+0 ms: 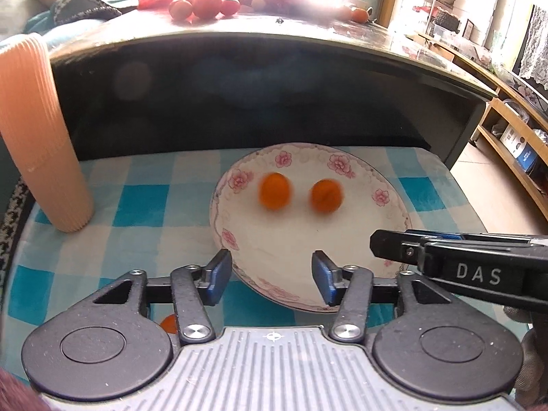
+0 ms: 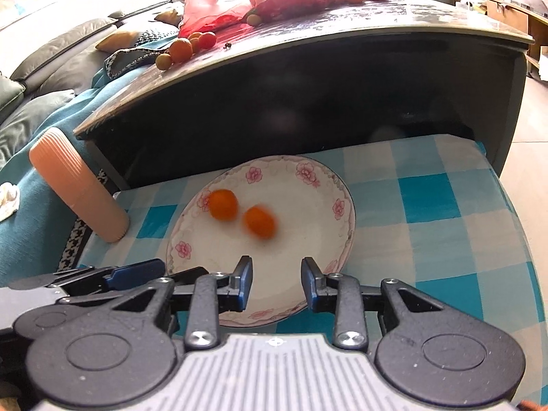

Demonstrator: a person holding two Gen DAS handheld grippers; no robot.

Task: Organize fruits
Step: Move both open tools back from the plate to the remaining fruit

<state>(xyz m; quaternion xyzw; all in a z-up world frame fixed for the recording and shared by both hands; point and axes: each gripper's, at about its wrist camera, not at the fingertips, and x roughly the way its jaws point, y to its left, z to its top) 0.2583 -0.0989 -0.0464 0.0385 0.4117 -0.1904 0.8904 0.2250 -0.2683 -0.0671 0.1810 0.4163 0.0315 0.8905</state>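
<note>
Tools: left tool (image 1: 271, 275) is hanging over the near rim of the plate with its jaws parted and nothing between them; right tool (image 2: 275, 282) is hovering beside it, jaws narrower but apart, also gripping nothing.
Writing: white letters "DAS" are showing on the side of the right tool in the left wrist view; nothing else is reading clearly.
Plate: flowered plate (image 1: 394, 212) is sitting on a blue checked cloth (image 1: 144, 202).
Fruit in plate: two small orange fruits (image 1: 275, 190) (image 1: 326, 195) are lying near each other in the middle, blurred, so probably rolling.
Handling: they are looking light, round, smooth and soft-skinned; taking one across its widest part with gentle pressure seems best.
Cup stack: peach cups (image 1: 37, 137) are standing left of the plate.
Far worktop: more fruits (image 2: 180, 49) are waiting beside a red bag (image 2: 219, 10).
</note>
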